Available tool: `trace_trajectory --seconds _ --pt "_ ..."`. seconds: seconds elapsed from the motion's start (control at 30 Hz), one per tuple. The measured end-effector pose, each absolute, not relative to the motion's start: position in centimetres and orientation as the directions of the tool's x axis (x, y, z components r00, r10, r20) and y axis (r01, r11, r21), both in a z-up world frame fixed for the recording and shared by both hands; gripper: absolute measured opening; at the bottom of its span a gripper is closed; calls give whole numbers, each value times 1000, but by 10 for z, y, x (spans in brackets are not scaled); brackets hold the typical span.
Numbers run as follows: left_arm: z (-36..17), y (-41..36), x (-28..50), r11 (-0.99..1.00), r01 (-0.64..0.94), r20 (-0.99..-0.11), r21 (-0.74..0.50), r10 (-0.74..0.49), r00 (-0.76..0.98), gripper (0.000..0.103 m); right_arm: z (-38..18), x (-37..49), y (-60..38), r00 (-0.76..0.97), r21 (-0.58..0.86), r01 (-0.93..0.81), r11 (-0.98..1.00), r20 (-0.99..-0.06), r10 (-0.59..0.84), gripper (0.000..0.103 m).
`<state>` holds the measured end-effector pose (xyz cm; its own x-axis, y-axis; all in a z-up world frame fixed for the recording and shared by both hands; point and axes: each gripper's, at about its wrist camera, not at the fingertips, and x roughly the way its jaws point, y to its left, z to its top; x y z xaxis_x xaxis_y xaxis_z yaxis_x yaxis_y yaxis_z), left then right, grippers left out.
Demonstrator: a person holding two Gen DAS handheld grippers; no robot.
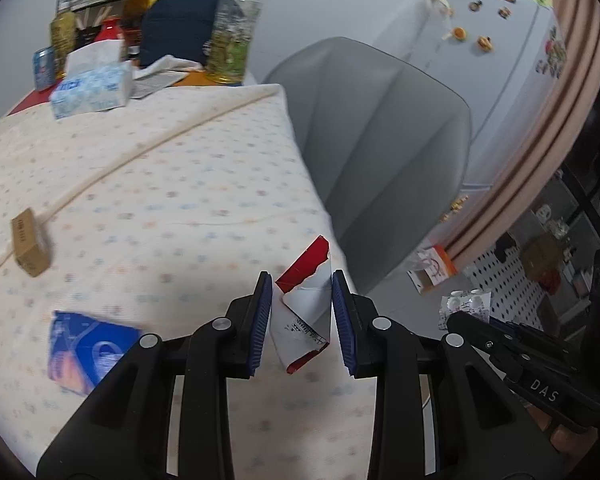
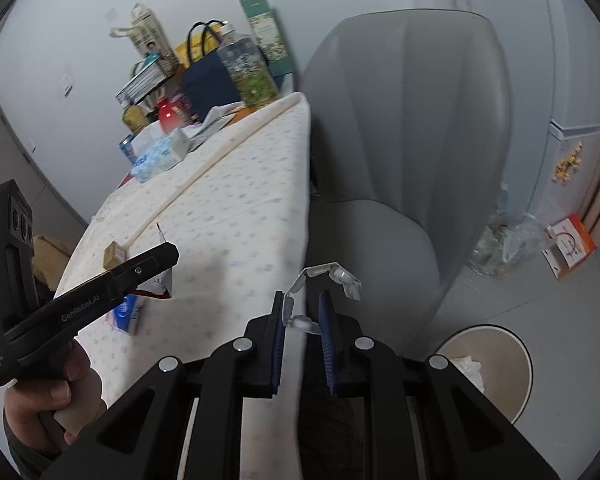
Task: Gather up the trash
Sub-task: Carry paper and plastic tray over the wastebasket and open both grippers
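Observation:
My left gripper (image 1: 302,312) is shut on a torn red and white wrapper (image 1: 306,304) and holds it above the table's right edge; the wrapper also shows in the right wrist view (image 2: 160,280). My right gripper (image 2: 303,328) is shut on an empty clear pill blister pack (image 2: 328,280), held beside the table edge, in front of the grey chair; the pack shows in the left wrist view (image 1: 466,304). A beige trash bin (image 2: 496,364) with white paper inside stands on the floor at lower right. A blue packet (image 1: 86,350) and a small brown box (image 1: 30,242) lie on the dotted tablecloth (image 1: 160,184).
A grey armchair (image 2: 404,152) stands right of the table. A tissue box (image 1: 94,88), bottles, cans and a dark bag (image 1: 182,32) crowd the table's far end. A white fridge (image 1: 500,68), an orange and white box (image 2: 568,246) and a clear plastic bag (image 2: 504,248) lie beyond.

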<state>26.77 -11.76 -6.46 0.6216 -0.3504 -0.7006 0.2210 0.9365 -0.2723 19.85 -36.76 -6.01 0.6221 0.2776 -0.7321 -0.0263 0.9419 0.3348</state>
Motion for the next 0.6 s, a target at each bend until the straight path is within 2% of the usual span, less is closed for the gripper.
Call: trace_trajectory --seconds 0.6 --pt "-89 -255 262 877 413 -751 -245 -441 491 31 -102 168 -490 617 345 206 916 -772 152 17"
